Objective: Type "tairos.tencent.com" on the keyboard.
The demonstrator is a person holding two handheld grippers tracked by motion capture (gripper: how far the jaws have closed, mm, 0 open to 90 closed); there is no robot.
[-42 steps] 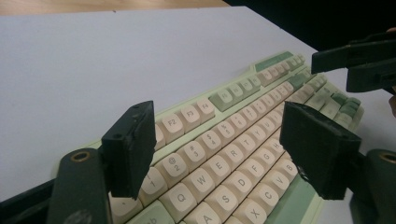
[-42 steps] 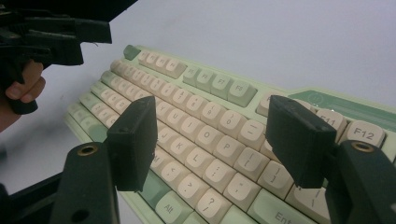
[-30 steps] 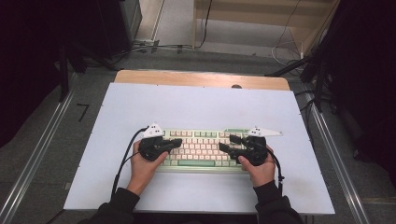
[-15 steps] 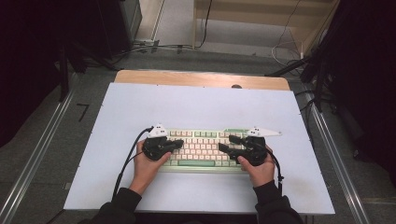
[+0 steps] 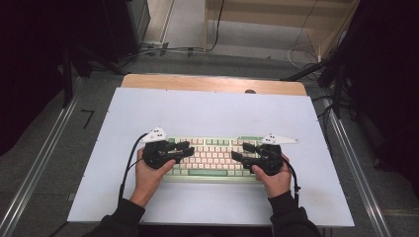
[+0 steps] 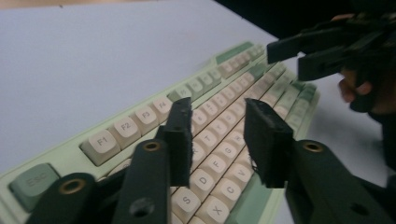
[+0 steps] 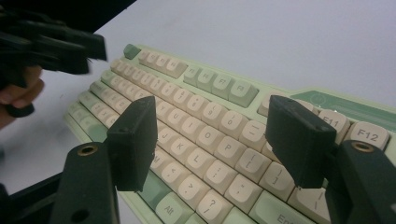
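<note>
Mint-green plastic keyboard with cream keys [image 5: 213, 157] lies near the white table's [image 5: 212, 108] front edge. Left gripper [image 5: 184, 149], its jaws having just been opening, and right gripper [image 5: 239, 152] both hover open, empty. Lower each squarely over its end before closing.

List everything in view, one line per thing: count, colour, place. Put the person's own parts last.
Mechanical keyboard: one, pale green case with cream and green keys, near middle of the table.
White tabletop sheet: one, white, covering the table.
Wooden table edge: one, light brown strip, far side.
Floor cables: several, dark, on grey floor beyond the table.
Left gripper: one, black, jaws open and just been opening, nothing between them, over the keyboard's left end.
Right gripper: one, black, jaws open, over the keyboard's right end.
Hands: two, dark sleeves, near edge.
</note>
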